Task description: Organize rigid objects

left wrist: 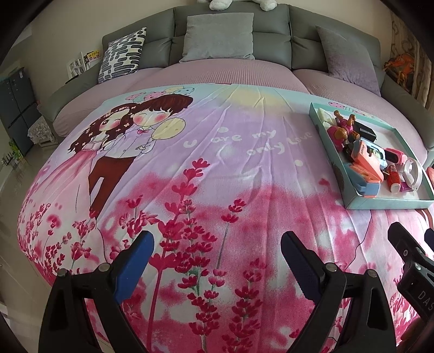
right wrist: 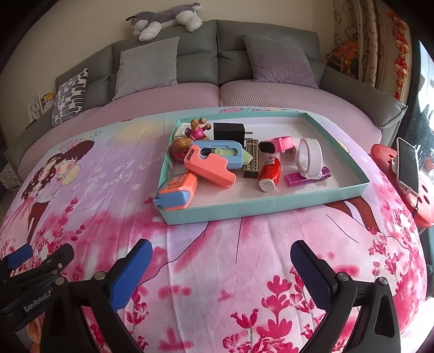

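A shallow teal box lid (right wrist: pixel 271 206) lies on the patterned bedspread and holds several small rigid items: an orange plastic piece (right wrist: pixel 210 169), an orange and blue piece (right wrist: pixel 176 194), a red bottle (right wrist: pixel 269 173), a purple lighter (right wrist: pixel 298 177), a white band (right wrist: pixel 310 157), a pink watch (right wrist: pixel 276 144), a black block (right wrist: pixel 228 131) and doll figures (right wrist: pixel 196 130). The box also shows at the right in the left wrist view (left wrist: pixel 385 202). My right gripper (right wrist: pixel 221 258) is open and empty, short of the box. My left gripper (left wrist: pixel 217 247) is open and empty over the bedspread.
Grey and patterned cushions (right wrist: pixel 147 66) line the grey headboard (right wrist: pixel 217 35), with a plush dog (right wrist: pixel 165 19) on top. A phone on a red stand (right wrist: pixel 407 163) sits at the bed's right edge. A cabinet (left wrist: pixel 16 108) stands left of the bed.
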The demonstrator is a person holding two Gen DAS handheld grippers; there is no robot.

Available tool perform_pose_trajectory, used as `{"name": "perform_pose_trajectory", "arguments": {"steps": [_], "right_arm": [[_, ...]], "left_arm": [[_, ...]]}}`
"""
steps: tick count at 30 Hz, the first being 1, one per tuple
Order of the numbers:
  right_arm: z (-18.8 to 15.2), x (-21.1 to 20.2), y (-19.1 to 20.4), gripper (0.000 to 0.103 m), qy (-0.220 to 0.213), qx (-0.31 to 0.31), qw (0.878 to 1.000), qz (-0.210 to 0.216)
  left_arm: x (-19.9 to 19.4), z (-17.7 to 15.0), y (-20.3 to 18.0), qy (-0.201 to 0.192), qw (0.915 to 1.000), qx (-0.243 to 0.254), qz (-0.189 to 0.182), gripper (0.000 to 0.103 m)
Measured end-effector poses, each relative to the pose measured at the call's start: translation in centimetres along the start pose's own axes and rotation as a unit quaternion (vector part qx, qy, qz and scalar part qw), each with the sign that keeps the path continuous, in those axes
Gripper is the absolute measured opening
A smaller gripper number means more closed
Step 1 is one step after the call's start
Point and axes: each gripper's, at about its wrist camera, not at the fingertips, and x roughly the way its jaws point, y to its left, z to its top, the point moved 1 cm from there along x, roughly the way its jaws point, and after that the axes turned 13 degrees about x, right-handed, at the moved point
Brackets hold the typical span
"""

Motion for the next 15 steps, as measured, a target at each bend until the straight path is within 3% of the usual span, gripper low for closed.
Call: {"name": "perform_pose_trajectory", "arguments": {"steps": [15], "right_arm": [[-0.3, -1.5, 0.1, 0.103, -0.026, -0.006, 1.000, 0.001]], "left_arm": [[-1.0, -0.4, -0.2, -0.023, 0.9996, 0.003, 0.013, 0.095]]}}
